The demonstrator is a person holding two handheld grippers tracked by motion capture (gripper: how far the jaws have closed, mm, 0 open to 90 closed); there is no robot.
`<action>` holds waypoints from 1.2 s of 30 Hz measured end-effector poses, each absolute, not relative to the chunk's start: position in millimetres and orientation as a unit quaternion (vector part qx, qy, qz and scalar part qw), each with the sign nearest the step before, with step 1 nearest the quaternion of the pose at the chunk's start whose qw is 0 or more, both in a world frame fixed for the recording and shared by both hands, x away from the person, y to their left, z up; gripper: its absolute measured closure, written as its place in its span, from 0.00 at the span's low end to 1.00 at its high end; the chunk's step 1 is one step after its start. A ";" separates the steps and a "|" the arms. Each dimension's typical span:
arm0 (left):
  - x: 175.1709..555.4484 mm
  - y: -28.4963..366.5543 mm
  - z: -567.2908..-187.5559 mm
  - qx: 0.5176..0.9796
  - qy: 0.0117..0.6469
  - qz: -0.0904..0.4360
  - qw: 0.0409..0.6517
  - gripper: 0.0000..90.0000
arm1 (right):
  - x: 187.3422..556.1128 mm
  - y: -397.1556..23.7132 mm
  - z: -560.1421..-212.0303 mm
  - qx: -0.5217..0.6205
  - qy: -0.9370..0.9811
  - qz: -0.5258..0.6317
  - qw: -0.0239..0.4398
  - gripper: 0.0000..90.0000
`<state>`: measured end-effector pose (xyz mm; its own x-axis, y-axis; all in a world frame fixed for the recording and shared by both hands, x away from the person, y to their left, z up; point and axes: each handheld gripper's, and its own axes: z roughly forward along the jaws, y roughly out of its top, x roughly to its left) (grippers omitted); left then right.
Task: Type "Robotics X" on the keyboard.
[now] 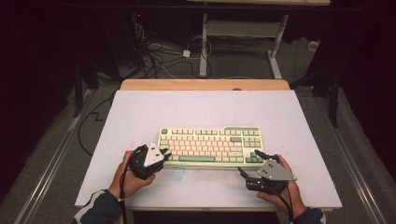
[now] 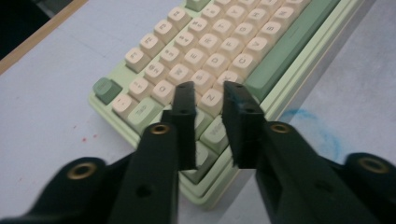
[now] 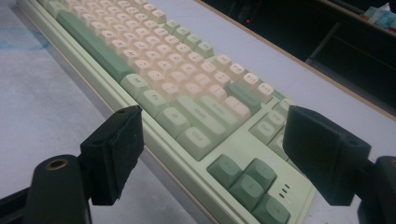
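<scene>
Hovering left claw (image 2: 205, 98) over keyboard (image 2: 243, 51) (lower-left corner)

A white table (image 1: 140, 116) with a wooden far edge — cables (image 1: 154, 58) tangle on the floor beyond it.

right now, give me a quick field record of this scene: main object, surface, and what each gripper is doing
main object: keyboard, cream and green keys
surface: white table
left gripper: over the keyboard's left end, fingers nearly together, nothing between them
right gripper: at the keyboard's right end, fingers wide apart, holding nothing
table mark: blue smudge near front edge
</scene>
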<state>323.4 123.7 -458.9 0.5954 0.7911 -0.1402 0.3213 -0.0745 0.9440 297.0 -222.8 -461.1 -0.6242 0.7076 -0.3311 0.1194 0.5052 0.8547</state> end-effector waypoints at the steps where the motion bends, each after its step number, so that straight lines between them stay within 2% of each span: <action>1: 324.6 121.5 -457.7 0.703 0.395 0.208 0.553 0.93 | 297.3 -221.4 -462.7 0.259 0.798 0.421 0.344 0.24; 4: 328.6 114.1 -455.0 0.705 0.396 0.202 0.553 0.96 | 297.3 -220.3 -463.7 0.259 0.799 0.420 0.343 0.24; 25: 372.3 54.0 -459.0 0.742 0.384 0.202 0.511 0.96 | 299.8 -215.4 -470.8 0.251 0.813 0.403 0.336 0.25; 36: 383.7 39.1 -463.4 0.752 0.381 0.204 0.498 0.96 | 300.3 -212.6 -474.1 0.247 0.822 0.393 0.329 0.25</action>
<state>383.7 39.1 -463.4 0.6267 0.7758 -0.0732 0.3693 -0.2130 0.9046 300.3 -212.6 -474.1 -0.6608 0.6656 -0.3468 0.1474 0.5682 0.8096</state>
